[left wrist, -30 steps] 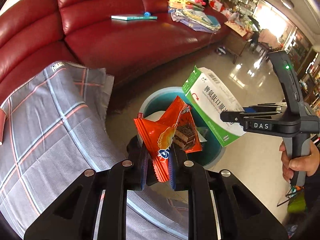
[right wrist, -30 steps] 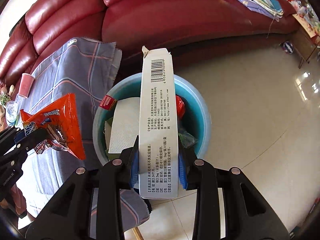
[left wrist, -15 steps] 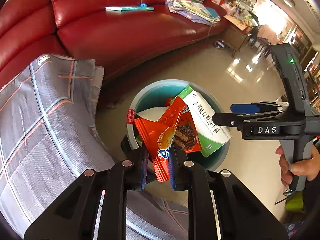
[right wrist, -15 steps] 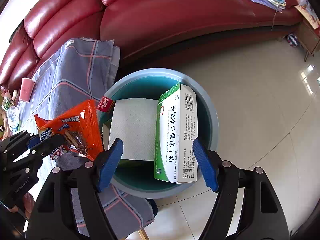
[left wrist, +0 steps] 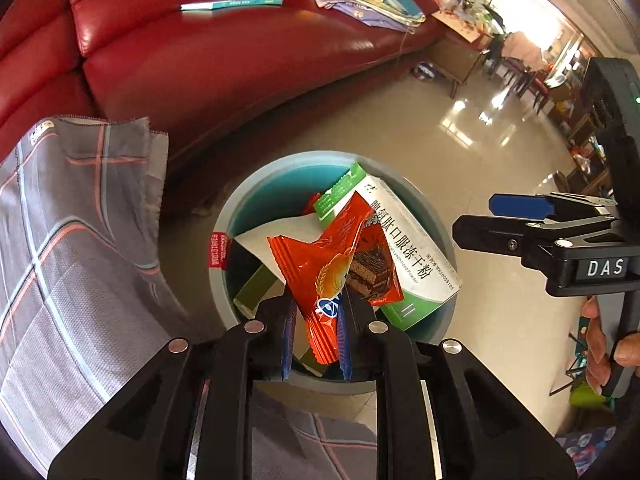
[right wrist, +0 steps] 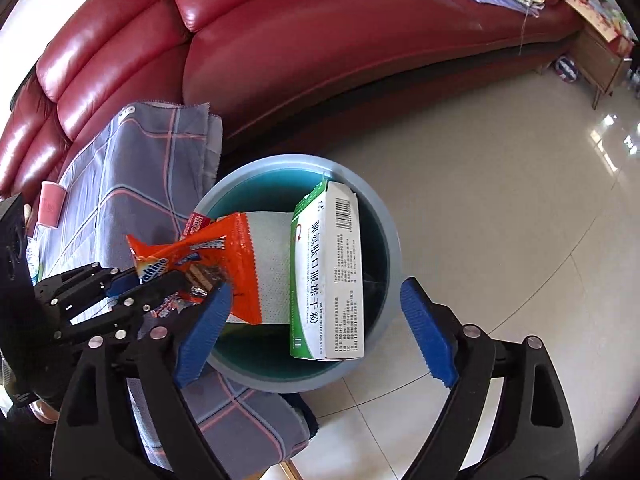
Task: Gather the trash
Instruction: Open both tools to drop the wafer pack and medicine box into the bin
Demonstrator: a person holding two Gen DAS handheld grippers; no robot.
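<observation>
An orange snack wrapper [left wrist: 334, 268] is pinched between the closed blue-padded fingers of the left gripper [left wrist: 314, 334], which is held over the near rim of a round blue-grey trash bin [left wrist: 424, 200] standing on the tiled floor [left wrist: 420, 128]. In the right wrist view the same wrapper [right wrist: 224, 252] is seen held above the left part of the bin [right wrist: 384, 216]. The right gripper [right wrist: 316, 330] is spread wide with nothing between its pads, and is positioned over the near side of the bin. A white and green medicine box [right wrist: 328, 276] is seen lying inside the bin, tilted against the right wall, just beside a sheet of white paper towel [right wrist: 274, 264]. A grey checked cloth [left wrist: 76, 240] is draped to the left of the bin, and a red leather sofa [left wrist: 224, 52] is seen on the far side, with a thin book [left wrist: 230, 2] on its seat.
</observation>
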